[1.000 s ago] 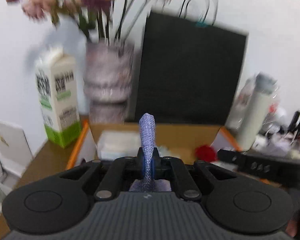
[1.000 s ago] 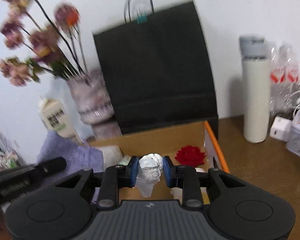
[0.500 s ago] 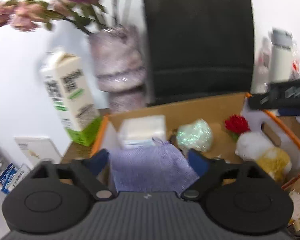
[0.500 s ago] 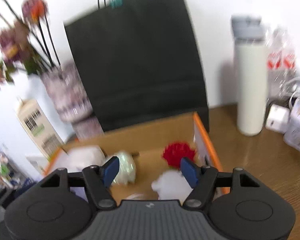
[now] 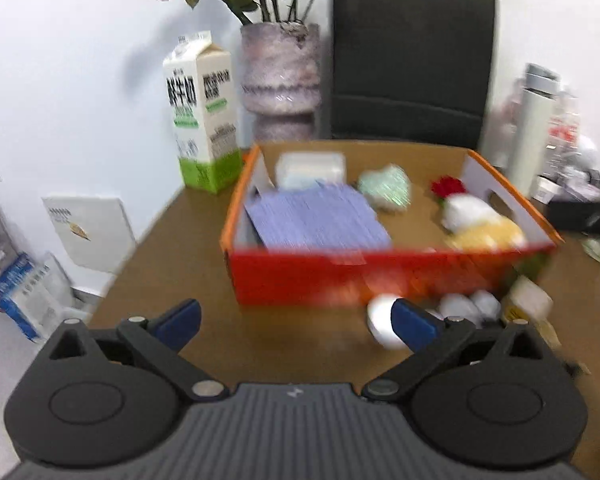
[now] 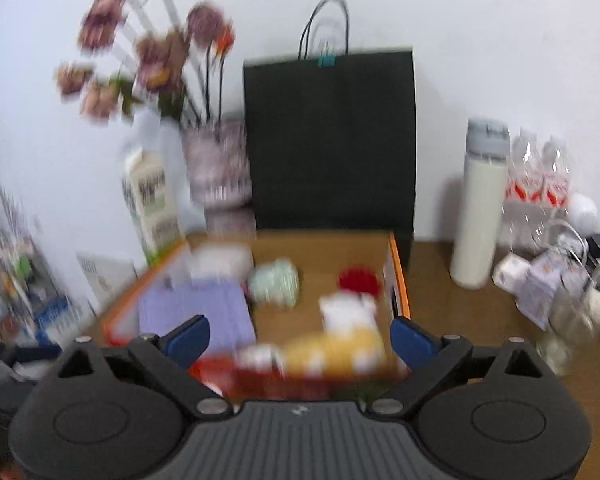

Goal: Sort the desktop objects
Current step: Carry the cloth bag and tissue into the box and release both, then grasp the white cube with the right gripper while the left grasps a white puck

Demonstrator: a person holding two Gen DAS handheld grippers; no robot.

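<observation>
A: Quick rundown, left to right? Starting with the left gripper (image 5: 296,318).

B: Spread wide, nothing between the blue pads, bare wooden desk (image 5: 188,248) under the gap. Jaws just been opening. Straight ahead of it, an orange box (image 5: 340,276). Up in the near-left part of that box, a lilac cloth (image 5: 320,218), lying flat now, long side running away from the gripper toward the back wall. A second ago, pinched upright in those same pads, standing on end.

A: And further right in the box?

B: Behind the cloth, a pale tissue pack (image 5: 310,166); right of that a minty green ball (image 5: 386,188), then a red flower (image 5: 448,187), then a white crumpled wad (image 5: 464,210) resting against something yellow and fluffy (image 5: 488,236) in the near-right corner. Too blurry to call an axis on the wad. Outside the box, just by the right pad, a white round thing (image 5: 380,318).

A: Right gripper (image 6: 300,338)?

B: Also splayed open and empty, jaws just been opening too. Same white wad (image 6: 346,308) ahead of it inside the box, beyond the pads and touching neither. A second back, squeezed between them. Camera also pulled back from the box compared with before.

A: Off to the right of that one?

B: White bottle (image 6: 478,216) upright on the desk, well clear of the box.
</observation>
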